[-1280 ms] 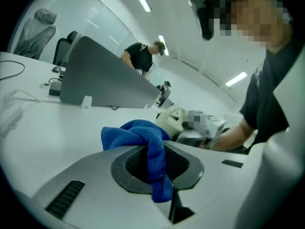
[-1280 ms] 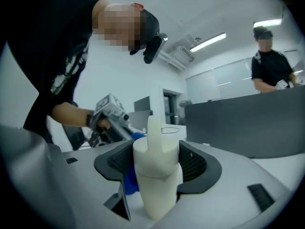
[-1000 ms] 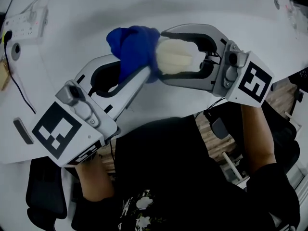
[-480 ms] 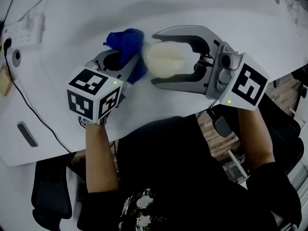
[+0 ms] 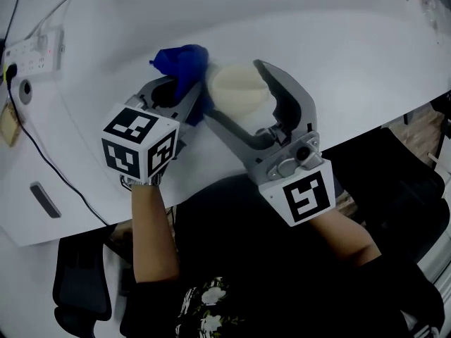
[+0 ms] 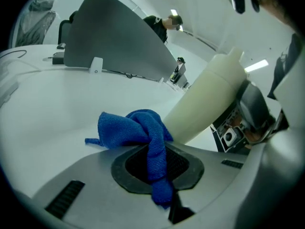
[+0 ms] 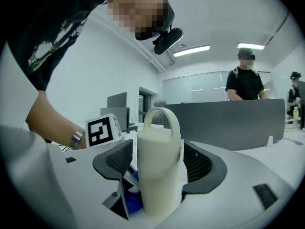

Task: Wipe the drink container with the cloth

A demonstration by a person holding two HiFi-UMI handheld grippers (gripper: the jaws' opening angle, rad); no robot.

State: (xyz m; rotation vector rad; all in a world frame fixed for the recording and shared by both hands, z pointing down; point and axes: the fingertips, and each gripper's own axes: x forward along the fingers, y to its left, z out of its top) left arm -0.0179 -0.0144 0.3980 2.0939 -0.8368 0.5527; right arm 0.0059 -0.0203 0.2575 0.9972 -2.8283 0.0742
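In the head view a cream drink container (image 5: 239, 89) stands on the white table (image 5: 352, 41), seen from above, with my right gripper (image 5: 237, 91) shut on its body. In the right gripper view the container (image 7: 159, 161) is upright with a loop handle on top, between the two pads of the right gripper (image 7: 159, 165). The blue cloth (image 5: 182, 63) is bunched against the container's left side, and my left gripper (image 5: 180, 94) is shut on it. The left gripper view has a strip of the cloth (image 6: 155, 151) clamped in the left gripper (image 6: 156, 166), with the container (image 6: 209, 99) leaning just behind it.
A power strip (image 5: 32, 48) with cables lies at the table's far left. A small dark object (image 5: 44, 199) sits near the left front edge. A grey desk divider (image 6: 119, 46) stands across the table, and a person (image 7: 245, 85) stands behind it.
My right gripper has swung from the right side round to the near side, still holding the container. My left gripper rolled over early on and has since kept the cloth at the container's left.
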